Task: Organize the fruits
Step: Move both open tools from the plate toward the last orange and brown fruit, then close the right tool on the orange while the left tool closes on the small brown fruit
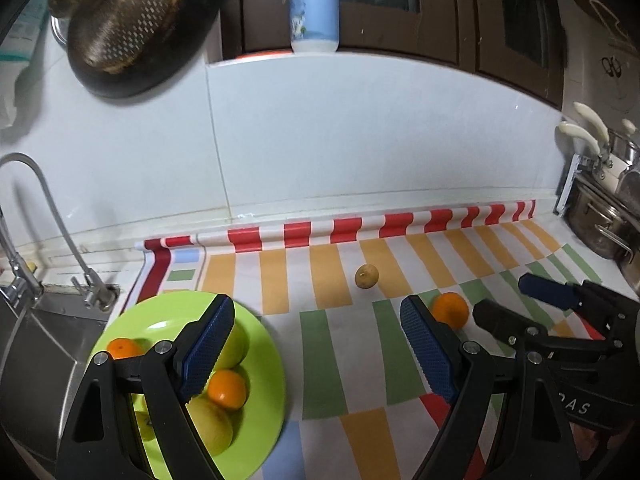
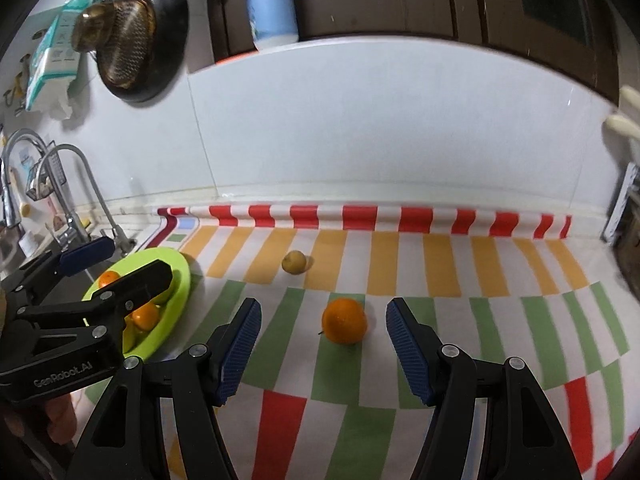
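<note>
A green plate [image 1: 264, 384] at the left holds two oranges [image 1: 227, 389] and green-yellow fruits [image 1: 236, 344]. It also shows in the right wrist view [image 2: 182, 280]. A loose orange [image 2: 344, 320] lies on the striped cloth, just ahead of my open, empty right gripper [image 2: 324, 320]; it also shows in the left wrist view [image 1: 450, 309]. A small yellow-brown fruit [image 2: 294, 262] lies farther back, also in the left wrist view [image 1: 366, 276]. My left gripper [image 1: 316, 316] is open and empty, hovering beside the plate. The right gripper shows at the right of the left wrist view [image 1: 516, 300].
A steel sink [image 1: 36, 340] with a faucet [image 1: 48, 208] lies left of the plate. Steel pots [image 1: 604, 216] stand at the right end. A white tiled wall [image 1: 360, 140] backs the counter, with a blue bottle [image 1: 314, 4] on its ledge and a hanging pan [image 1: 132, 28].
</note>
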Action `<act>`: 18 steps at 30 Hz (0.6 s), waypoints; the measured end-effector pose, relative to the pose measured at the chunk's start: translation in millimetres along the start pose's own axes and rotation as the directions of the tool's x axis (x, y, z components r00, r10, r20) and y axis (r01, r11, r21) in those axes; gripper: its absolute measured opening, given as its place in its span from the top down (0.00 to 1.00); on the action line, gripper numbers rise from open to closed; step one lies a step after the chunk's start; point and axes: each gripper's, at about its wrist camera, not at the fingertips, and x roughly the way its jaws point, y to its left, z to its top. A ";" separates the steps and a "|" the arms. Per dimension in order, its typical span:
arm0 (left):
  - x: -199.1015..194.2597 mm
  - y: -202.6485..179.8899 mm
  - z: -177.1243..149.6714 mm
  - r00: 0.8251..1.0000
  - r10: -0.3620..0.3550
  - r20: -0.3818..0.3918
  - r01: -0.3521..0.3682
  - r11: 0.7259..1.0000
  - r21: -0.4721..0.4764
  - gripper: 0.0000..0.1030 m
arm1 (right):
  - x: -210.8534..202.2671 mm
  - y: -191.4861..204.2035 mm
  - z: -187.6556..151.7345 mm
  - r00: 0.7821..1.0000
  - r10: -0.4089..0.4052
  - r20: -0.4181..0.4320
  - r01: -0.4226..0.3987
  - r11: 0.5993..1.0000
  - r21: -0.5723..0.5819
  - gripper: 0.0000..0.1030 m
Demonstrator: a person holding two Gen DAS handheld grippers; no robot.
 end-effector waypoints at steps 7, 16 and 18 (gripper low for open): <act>45.9 -3.4 2.6 0.997 -0.024 -0.069 0.022 0.999 -0.023 0.18 | 41.4 -12.7 -7.5 0.998 -0.007 -0.064 0.010 0.999 0.041 0.37; 100.3 -21.2 10.9 0.989 -0.053 -0.137 0.053 0.999 -0.007 0.26 | 77.0 -23.9 -17.7 0.992 0.012 -0.128 0.001 0.995 0.097 0.43; 110.7 -24.4 12.6 0.986 -0.058 -0.154 0.058 0.998 -0.005 0.29 | 81.7 -25.3 -17.7 0.990 0.019 -0.138 -0.005 0.995 0.101 0.49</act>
